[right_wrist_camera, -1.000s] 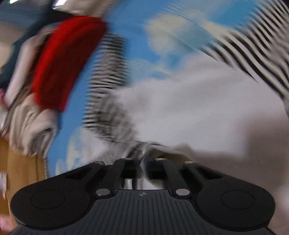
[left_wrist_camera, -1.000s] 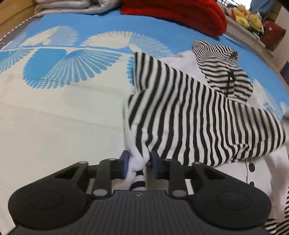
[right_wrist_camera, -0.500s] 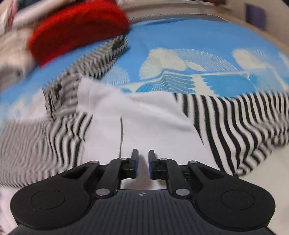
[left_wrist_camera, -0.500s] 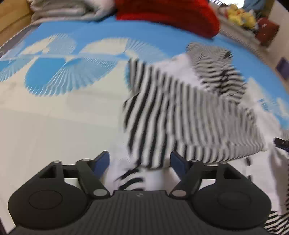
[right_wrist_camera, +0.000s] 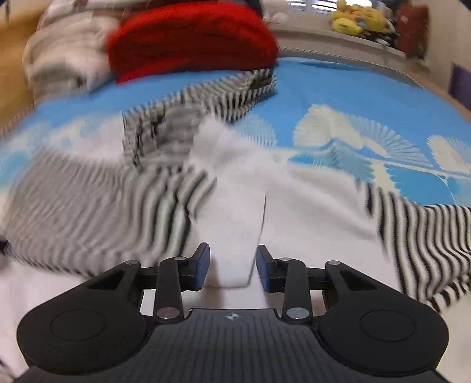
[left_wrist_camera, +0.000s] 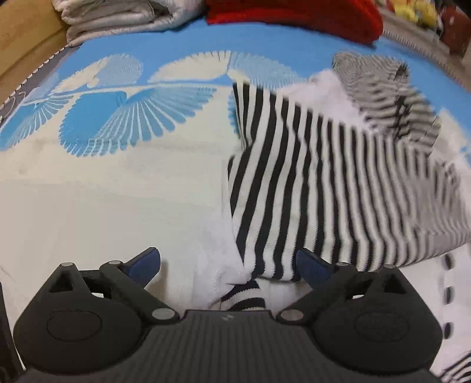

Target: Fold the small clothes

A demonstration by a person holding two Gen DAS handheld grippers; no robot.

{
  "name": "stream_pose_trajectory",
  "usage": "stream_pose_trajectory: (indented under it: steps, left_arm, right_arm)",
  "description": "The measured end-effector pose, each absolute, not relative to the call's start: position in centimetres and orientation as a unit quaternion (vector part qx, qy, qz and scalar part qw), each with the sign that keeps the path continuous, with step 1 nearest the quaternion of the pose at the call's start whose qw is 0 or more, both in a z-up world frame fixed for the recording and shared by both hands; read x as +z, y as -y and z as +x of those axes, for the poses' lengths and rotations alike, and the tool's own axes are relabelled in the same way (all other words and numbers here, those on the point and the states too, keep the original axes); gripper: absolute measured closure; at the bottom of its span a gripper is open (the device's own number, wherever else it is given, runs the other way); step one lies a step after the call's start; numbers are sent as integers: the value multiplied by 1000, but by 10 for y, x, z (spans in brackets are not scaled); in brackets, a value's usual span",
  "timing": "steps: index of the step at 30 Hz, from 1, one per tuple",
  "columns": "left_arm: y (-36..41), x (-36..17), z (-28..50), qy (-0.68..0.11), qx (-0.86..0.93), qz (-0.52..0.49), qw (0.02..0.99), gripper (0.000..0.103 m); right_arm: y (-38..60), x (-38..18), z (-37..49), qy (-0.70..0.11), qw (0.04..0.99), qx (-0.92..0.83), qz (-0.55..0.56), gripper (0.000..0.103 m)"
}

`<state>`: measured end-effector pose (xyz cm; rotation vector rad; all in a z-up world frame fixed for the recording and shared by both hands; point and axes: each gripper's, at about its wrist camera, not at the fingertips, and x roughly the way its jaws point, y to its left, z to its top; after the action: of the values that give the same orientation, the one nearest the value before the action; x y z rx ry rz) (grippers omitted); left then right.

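Note:
A small black-and-white striped hooded garment (left_wrist_camera: 323,182) with a white body lies on the blue and cream bedspread (left_wrist_camera: 117,176). Its striped sleeve is folded across the white body. My left gripper (left_wrist_camera: 228,265) is open just above the garment's lower edge, with a striped cuff (left_wrist_camera: 245,297) between its jaws, not pinched. In the right wrist view the same garment (right_wrist_camera: 235,191) lies below my right gripper (right_wrist_camera: 232,268), which is open over the white fabric. The striped hood (right_wrist_camera: 206,103) lies beyond it. Both views are blurred by motion.
A folded red blanket (right_wrist_camera: 191,44) and grey-white folded bedding (left_wrist_camera: 123,17) lie at the far end of the bed. Yellow soft toys (right_wrist_camera: 359,17) sit on a ledge beyond. The wooden bed frame (left_wrist_camera: 26,41) shows at the far left.
Both grippers were shut on the garment one second ago and have opened and let it go. The striped sleeve now lies folded over the white body.

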<state>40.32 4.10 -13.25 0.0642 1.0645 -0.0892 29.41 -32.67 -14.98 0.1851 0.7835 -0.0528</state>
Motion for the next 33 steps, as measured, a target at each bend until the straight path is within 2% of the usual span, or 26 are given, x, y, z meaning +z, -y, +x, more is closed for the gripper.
stream_pose_trajectory:
  steps: [1, 3, 8, 11, 14, 20, 22, 23, 24, 25, 27, 28, 30, 33]
  left_arm:
    - [-47, -125, 400, -499, -46, 20, 865, 3]
    - [-61, -111, 386, -486, -61, -2, 872, 3]
    - [-86, -98, 325, -507, -88, -33, 857, 3]
    - [-95, -111, 285, -533, -79, -27, 842, 3]
    - [-105, -125, 252, -559, -84, -48, 824, 3]
    - [-107, -133, 220, -563, -123, -93, 812, 7]
    - [-102, -134, 218, -567, -147, -104, 804, 17]
    - [-99, -134, 216, -565, -153, -98, 805, 44]
    - [-94, -134, 215, -563, -153, -89, 807, 78]
    - [-93, -131, 214, -563, -152, -86, 808, 87]
    - [-98, -124, 210, -554, -143, -87, 816, 94]
    - [-101, -119, 208, -549, -139, -85, 820, 94]
    - [-111, -112, 204, -544, -130, -82, 825, 95]
    - [-124, -116, 203, -547, -91, -72, 829, 96]
  right_arm:
    - [330, -133, 285, -364, 926, -21, 101, 62]
    - [332, -103, 260, -337, 935, -17, 107, 49]
    - [326, -72, 168, -314, 944, 4, 103, 39]
    - [321, -80, 114, -323, 943, -12, 73, 39]
    - [324, -93, 73, -329, 939, -32, 93, 39]
    - [340, -110, 45, -333, 932, -78, 121, 39]
    - [348, -114, 39, -340, 927, -86, 130, 36]
    - [353, -118, 38, -353, 921, -85, 141, 33]
    - [358, -123, 37, -370, 912, -80, 157, 31]
    - [362, -127, 37, -389, 902, -69, 176, 31]
    - [367, -135, 34, -415, 886, -52, 200, 31]
    - [368, -139, 32, -433, 877, -39, 203, 35]
    - [362, -148, 31, -466, 861, 2, 203, 91]
    - [351, -134, 17, -433, 885, 40, 168, 91]
